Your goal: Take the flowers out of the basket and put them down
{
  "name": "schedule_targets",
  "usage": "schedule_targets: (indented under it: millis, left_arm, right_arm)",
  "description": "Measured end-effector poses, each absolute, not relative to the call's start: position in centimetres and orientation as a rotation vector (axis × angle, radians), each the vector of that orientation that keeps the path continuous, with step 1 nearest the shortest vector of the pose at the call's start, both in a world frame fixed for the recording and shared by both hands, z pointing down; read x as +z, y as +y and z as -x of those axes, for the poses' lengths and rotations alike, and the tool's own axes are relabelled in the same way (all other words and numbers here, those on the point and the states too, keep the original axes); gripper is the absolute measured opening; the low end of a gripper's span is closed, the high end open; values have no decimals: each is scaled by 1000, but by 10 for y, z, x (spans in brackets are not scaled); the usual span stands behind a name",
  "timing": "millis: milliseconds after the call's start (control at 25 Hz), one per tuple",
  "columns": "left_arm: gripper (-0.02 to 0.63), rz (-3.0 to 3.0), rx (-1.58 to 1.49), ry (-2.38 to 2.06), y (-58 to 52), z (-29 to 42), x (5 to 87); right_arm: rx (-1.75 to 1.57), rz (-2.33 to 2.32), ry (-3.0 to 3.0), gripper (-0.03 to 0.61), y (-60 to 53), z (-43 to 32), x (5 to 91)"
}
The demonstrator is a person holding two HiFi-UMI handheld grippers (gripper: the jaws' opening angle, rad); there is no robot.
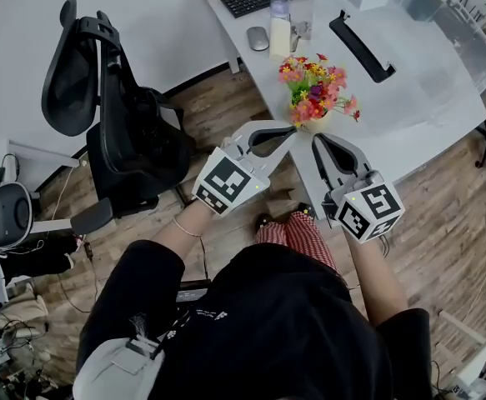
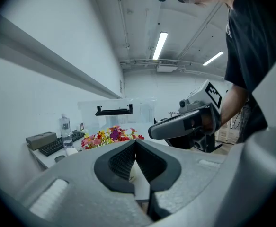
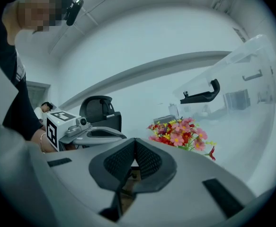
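Just short of the flowers, the left gripper and right gripper sit closed and empty; one should open and clasp the stems above the basket.

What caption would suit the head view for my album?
Shut left gripper and shut right gripper near flowers on a white desk.

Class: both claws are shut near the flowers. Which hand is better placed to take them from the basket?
Left, narrowly. The left claw points at the flowers, which sit just above its tips in its own view; the right claw sees them off to one side. Both must open first.
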State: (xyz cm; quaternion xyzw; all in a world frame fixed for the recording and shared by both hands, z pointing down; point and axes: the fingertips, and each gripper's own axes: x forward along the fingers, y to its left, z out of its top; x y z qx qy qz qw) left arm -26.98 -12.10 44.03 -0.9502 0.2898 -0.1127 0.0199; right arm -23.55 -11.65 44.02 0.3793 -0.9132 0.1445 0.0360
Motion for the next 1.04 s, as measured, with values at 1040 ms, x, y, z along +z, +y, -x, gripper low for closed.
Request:
schedule_targets:
  millis: [1040]
  left_arm:
    - [8, 2939, -395, 904, -121, 263, 447]
  right_arm:
    - [382, -1059, -2884, 12, -98, 238, 431]
